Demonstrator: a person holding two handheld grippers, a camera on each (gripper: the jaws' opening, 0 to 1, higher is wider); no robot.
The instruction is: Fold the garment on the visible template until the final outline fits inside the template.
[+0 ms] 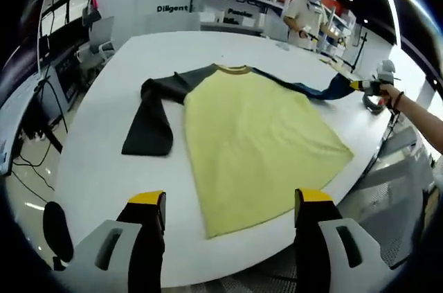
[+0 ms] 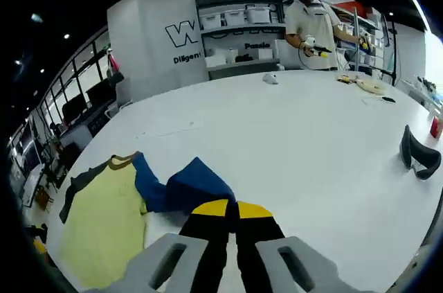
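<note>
The shirt (image 1: 256, 137) lies flat on the white table (image 1: 97, 168), yellow body up, its dark sleeve (image 1: 152, 116) folded down. The left gripper (image 1: 232, 203) hovers near the hem with jaws spread. The right gripper (image 2: 232, 208) has its jaws pressed together on the blue sleeve (image 2: 190, 185), pulled out to the side.

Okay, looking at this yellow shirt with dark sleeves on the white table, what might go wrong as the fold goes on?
The right gripper is shut on the blue sleeve, stretched far sideways; pulling more may drag the yellow shirt body askew. The shirt's hem lies near the white table edge and might slip off. The left gripper hangs open, so nothing pins the cloth.
</note>
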